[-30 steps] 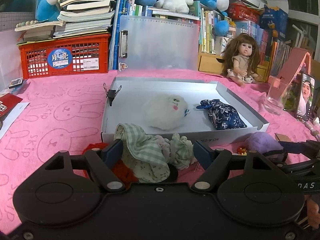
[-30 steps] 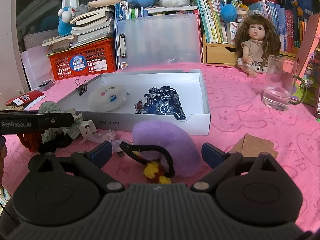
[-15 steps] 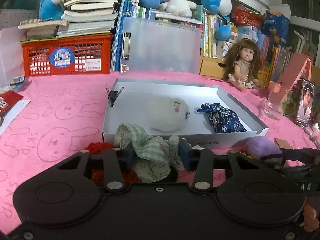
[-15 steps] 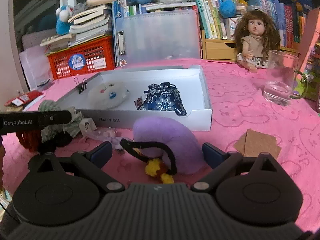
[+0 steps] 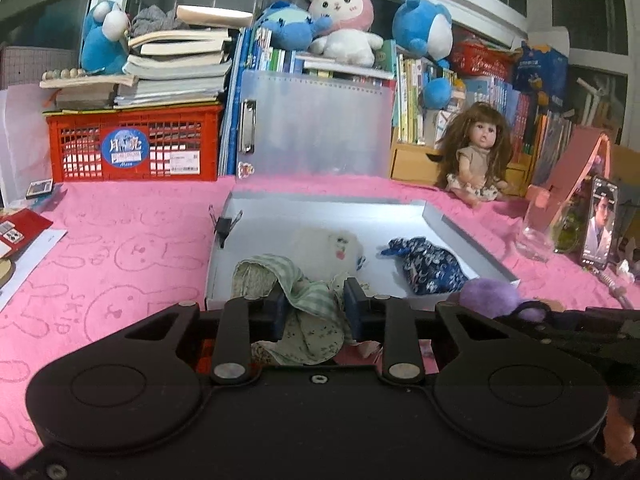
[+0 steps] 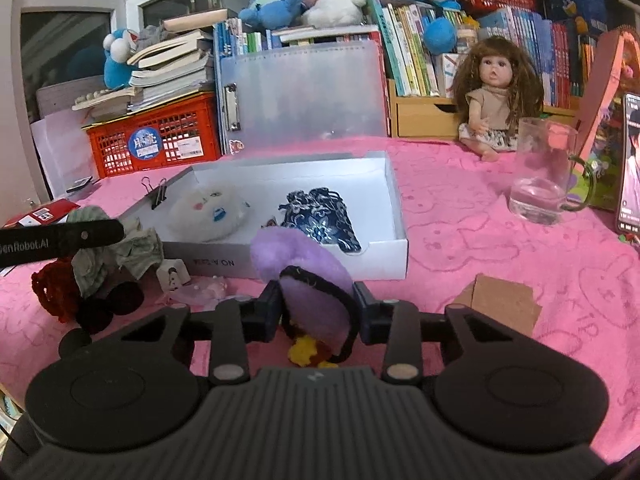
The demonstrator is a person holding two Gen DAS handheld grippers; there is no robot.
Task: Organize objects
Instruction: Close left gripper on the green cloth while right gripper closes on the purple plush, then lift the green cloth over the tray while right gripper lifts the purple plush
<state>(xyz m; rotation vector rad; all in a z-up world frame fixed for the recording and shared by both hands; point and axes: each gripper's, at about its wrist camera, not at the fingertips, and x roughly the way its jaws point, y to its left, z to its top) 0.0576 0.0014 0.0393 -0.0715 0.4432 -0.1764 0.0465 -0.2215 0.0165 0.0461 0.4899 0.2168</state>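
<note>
A shallow white box (image 5: pixel 460 228) (image 6: pixel 394 216) sits on the pink cloth, holding a white fluffy plush (image 5: pixel 328 246) (image 6: pixel 208 212) and a dark blue patterned pouch (image 5: pixel 428 266) (image 6: pixel 320 220). My left gripper (image 5: pixel 314 310) is shut on a green checked cloth bundle (image 5: pixel 304 304), lifted just before the box's near wall; the bundle also shows in the right wrist view (image 6: pixel 120 252). My right gripper (image 6: pixel 318 312) is shut on a purple plush piece (image 6: pixel 304 268) with a black cord, also seen in the left wrist view (image 5: pixel 490 294).
A red crochet item (image 6: pixel 56 288), a black round piece (image 6: pixel 116 304) and small trinkets (image 6: pixel 188 284) lie by the box front. A binder clip (image 6: pixel 158 196) grips the box's left wall. A glass mug (image 6: pixel 544 188), doll (image 6: pixel 496 96), phone (image 5: pixel 600 224), cardboard square (image 6: pixel 500 304) and red crate (image 5: pixel 136 144) stand around.
Both grippers closed: the left on the checked cloth bundle, the right on the purple plush. Both objects are now raised off the cloth, nearer the box.
</note>
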